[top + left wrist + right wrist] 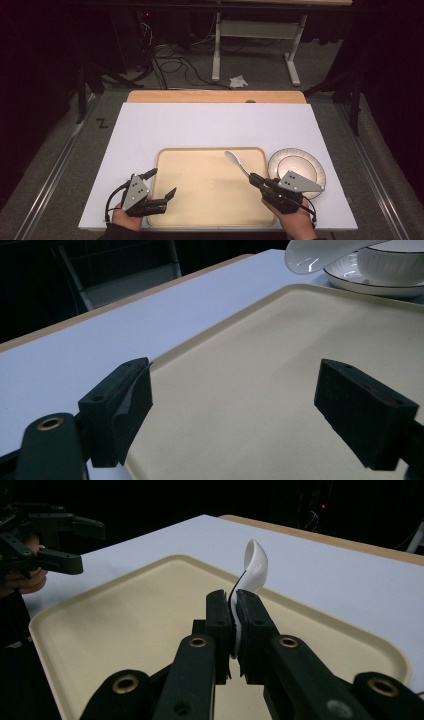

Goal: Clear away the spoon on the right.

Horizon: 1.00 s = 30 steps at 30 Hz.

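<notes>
- Right gripper view: my right gripper [234, 630] is clamped on the white spoon [254, 567] handle, bowl up over the beige tray [125, 625].
- Left gripper [235, 410] jaws apart at the tray's left edge, holding nothing.
- Plate [305, 167] sits just right of the tray.

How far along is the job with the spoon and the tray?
Picked up: the right gripper is shut on the white spoon by its handle, holding it above the beige tray. The left gripper waits open over the tray's left edge. Still to do: set the spoon down; the plate sits beside the tray.
</notes>
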Each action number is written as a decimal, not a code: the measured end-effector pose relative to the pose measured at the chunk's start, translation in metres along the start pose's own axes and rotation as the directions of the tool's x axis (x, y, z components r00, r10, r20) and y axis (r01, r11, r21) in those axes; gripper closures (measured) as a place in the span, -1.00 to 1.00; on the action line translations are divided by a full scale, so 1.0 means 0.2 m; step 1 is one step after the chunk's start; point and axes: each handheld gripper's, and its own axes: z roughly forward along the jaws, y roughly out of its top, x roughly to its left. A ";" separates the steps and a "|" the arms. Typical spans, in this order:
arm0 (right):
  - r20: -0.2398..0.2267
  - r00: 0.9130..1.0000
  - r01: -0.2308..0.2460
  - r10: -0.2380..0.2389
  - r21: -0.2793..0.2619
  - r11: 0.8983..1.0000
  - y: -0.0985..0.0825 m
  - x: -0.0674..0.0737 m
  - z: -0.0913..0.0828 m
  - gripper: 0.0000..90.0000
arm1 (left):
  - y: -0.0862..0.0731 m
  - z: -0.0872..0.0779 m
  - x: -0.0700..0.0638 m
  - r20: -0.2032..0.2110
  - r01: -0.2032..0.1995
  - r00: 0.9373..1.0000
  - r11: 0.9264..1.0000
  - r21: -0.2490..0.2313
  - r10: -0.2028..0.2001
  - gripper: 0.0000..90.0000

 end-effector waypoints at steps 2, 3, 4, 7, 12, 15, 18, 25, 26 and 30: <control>-0.004 1.000 0.000 0.000 0.001 1.000 0.01 0.00 0.02 0.93 | 0.00 0.00 0.00 0.000 0.000 1.000 1.000 0.000 0.000 -0.65; -0.008 1.000 -0.001 0.001 0.003 1.000 0.02 0.00 0.04 0.93 | 0.00 0.00 0.00 0.000 0.000 1.000 1.000 0.000 0.000 -0.65; -0.008 1.000 -0.001 0.001 0.003 1.000 0.02 0.00 0.04 0.93 | 0.00 0.00 0.00 0.000 0.001 1.000 1.000 0.000 -0.001 -0.65; -0.003 1.000 0.006 -0.006 0.005 1.000 0.02 -0.01 0.07 0.93 | 0.00 0.00 0.00 0.000 0.001 1.000 1.000 0.000 -0.001 -0.65; -0.001 1.000 0.002 -0.002 0.029 1.000 -0.01 -0.01 0.09 0.93 | 0.00 0.00 0.00 0.000 0.000 1.000 1.000 0.001 0.000 -0.65; 0.008 1.000 0.000 0.000 0.045 0.999 -0.03 -0.02 0.10 0.93 | 0.00 0.00 0.00 0.002 -0.003 1.000 1.000 0.001 0.003 -0.65; 0.009 1.000 0.000 -0.001 0.071 0.997 -0.06 -0.02 0.11 0.93 | 0.00 0.00 0.00 0.001 -0.001 1.000 1.000 0.001 0.001 -0.65; 0.011 1.000 0.007 -0.008 0.105 0.994 -0.11 -0.01 0.15 0.93 | 0.00 0.00 0.00 0.001 -0.002 1.000 1.000 0.002 0.002 -0.65; 0.010 1.000 0.005 -0.007 0.109 0.994 -0.11 -0.01 0.15 0.93 | 0.00 0.00 0.00 0.001 -0.003 1.000 1.000 0.002 0.003 -0.65; 0.009 1.000 0.001 -0.002 0.120 0.993 -0.12 -0.01 0.16 0.93 | 0.00 0.00 0.00 0.001 -0.003 1.000 1.000 0.002 0.003 -0.65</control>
